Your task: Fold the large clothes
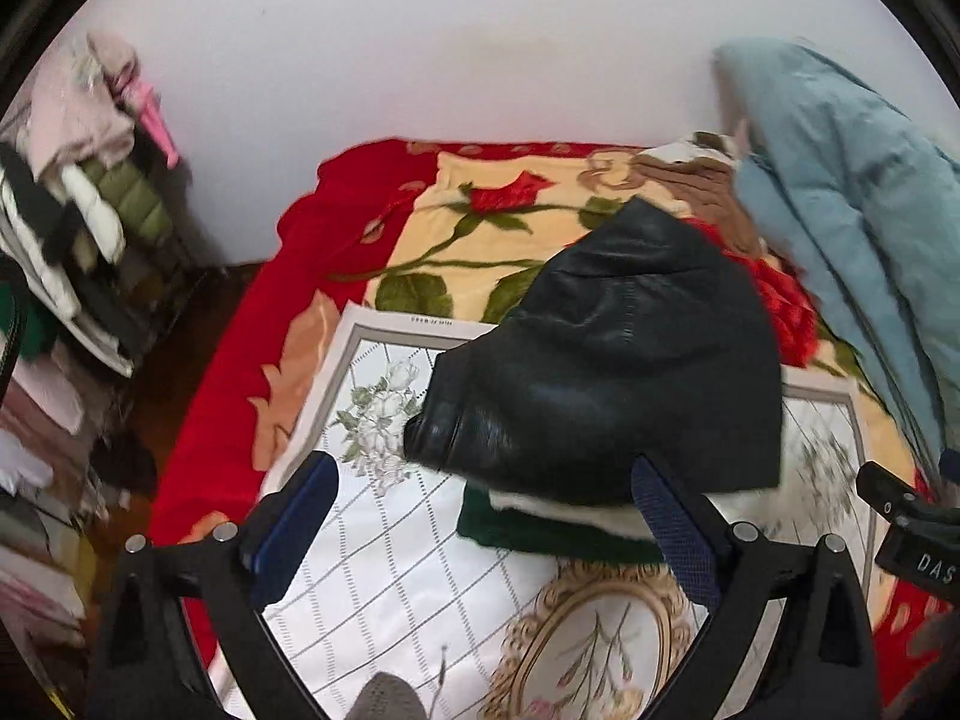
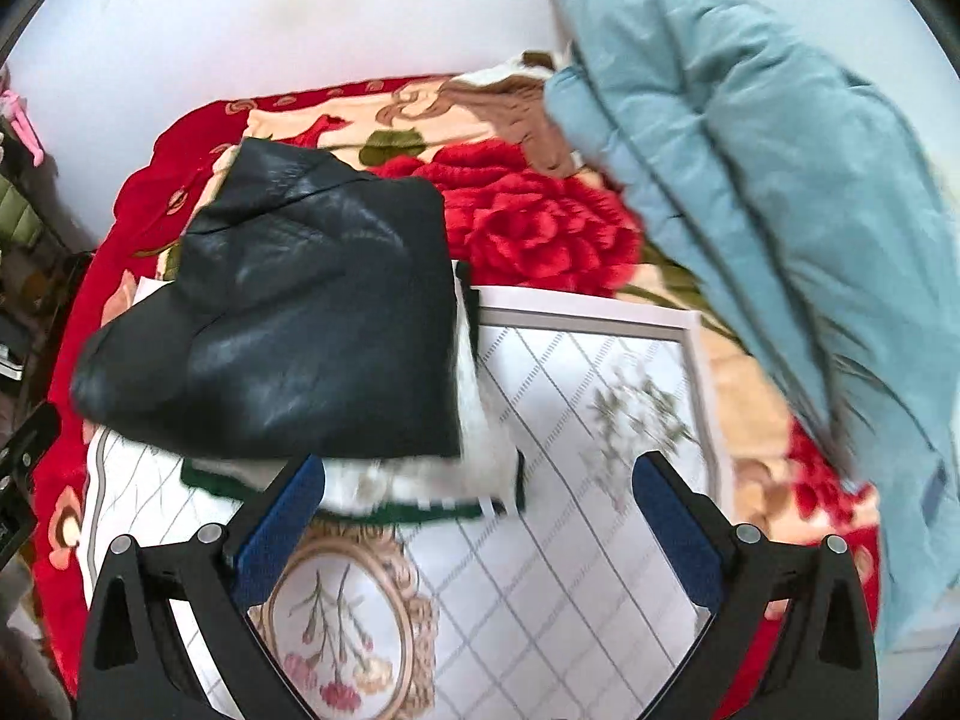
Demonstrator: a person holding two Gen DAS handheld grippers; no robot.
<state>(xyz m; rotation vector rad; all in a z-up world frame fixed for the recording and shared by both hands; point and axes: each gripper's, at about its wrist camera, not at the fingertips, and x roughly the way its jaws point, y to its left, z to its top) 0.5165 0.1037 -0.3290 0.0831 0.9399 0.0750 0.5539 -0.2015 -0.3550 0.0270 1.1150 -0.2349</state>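
Left gripper (image 1: 486, 510) agape, black jacket (image 1: 612, 360) folded just ahead.

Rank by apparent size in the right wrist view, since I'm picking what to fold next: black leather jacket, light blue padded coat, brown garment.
1. light blue padded coat, though nearer the camera
2. black leather jacket
3. brown garment, mostly hidden
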